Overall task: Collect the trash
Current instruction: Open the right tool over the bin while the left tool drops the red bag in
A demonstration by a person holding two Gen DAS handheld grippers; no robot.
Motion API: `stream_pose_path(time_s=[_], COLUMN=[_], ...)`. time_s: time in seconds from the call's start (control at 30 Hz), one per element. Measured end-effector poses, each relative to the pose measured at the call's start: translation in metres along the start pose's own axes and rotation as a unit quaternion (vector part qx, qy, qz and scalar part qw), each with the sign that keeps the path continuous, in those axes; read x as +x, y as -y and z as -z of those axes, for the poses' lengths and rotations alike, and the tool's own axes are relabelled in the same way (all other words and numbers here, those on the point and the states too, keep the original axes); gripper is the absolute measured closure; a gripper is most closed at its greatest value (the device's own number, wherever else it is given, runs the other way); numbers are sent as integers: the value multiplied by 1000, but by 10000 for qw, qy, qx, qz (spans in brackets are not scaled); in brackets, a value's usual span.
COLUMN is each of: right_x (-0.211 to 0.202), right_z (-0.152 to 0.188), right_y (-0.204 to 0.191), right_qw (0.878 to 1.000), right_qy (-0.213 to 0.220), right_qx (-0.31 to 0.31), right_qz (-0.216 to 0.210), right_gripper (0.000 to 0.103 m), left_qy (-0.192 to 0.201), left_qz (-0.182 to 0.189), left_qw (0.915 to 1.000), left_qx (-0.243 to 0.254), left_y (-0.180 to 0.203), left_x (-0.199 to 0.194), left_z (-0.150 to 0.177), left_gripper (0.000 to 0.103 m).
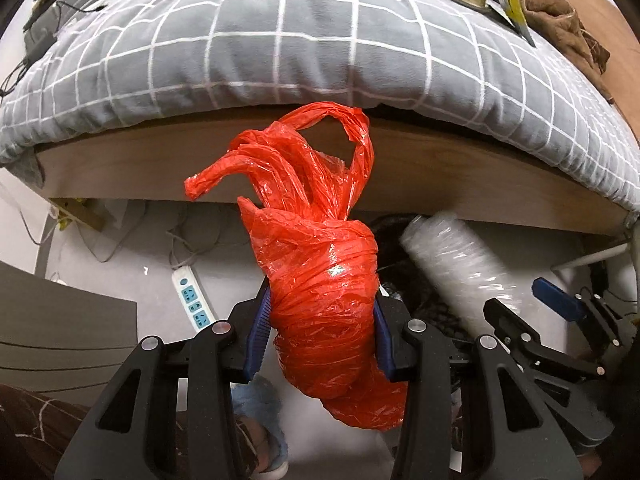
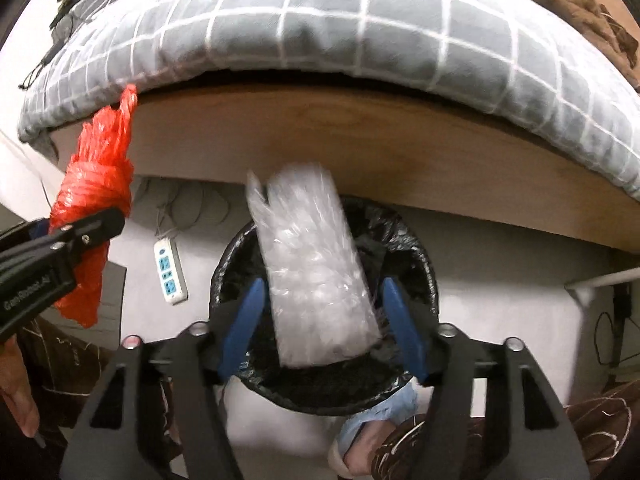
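A: My left claw (image 1: 322, 332) points steeply down, clamped on the knotted red plastic bag (image 1: 320, 280).

B: Right claw (image 2: 322, 324)?

A: Spread wide; the clear plastic-wrap roll (image 2: 316, 280) sits loose between its fingers, above the black-lined round bin (image 2: 420, 256) by the wooden bed frame (image 2: 400, 144).

A grey checked blanket (image 1: 320, 40) lies on the far bed, and a white power strip (image 2: 171, 276) lies on the floor at the left.
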State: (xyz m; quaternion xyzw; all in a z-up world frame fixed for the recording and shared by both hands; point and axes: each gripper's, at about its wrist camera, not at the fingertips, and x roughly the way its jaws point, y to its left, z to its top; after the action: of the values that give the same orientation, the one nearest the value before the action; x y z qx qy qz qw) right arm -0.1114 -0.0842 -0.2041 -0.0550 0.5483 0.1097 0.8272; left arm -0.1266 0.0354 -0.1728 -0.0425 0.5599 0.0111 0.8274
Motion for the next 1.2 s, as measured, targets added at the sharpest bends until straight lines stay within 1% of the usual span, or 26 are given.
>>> stream_pose_path(time_s=[0.07,0.17,0.23,0.5,0.87,0.93,1.0,1.1,1.17,1.2], right_x=[-9,-15,-19,-29,-56,-59,-59,-59,-59,-58], right_z=[-2,-1,0,9,23,24,23,18,16,14], right_y=[9,21,33,71,122,129,133,133,132,130], right_qw=[9999,9994,9987,9962,9897,9882,9876,9868,9866,9867], right_qy=[108,171,220,234,427,441,437,490,508,509], right_qx=[50,143,218,493,936,1077,1223,1292,1310,1324], right_qz=[116,257,402,673,998,994,883,839,828,792], right_gripper=[25,15,10,8,8,8,8,8,8,8], left_qy=[-29,-106,-141,-196,-249,-252,-231,-163,-149,-148], left_qz=[31,90,129,329,618,674,681,616,557,562], left_qw=[10000,9998,9995,9978,9937,9929,9927,9932,9944,9948], left_qx=[52,157,260,548,899,950,973,976,881,836], left_y=[3,14,24,66,120,126,129,129,126,124], left_x=[3,6,8,8,5,5,5,5,3,3], left_z=[-1,0,1,3,7,9,11,13,13,12], left_gripper=[61,61,61,61,61,61,60,55,43,40])
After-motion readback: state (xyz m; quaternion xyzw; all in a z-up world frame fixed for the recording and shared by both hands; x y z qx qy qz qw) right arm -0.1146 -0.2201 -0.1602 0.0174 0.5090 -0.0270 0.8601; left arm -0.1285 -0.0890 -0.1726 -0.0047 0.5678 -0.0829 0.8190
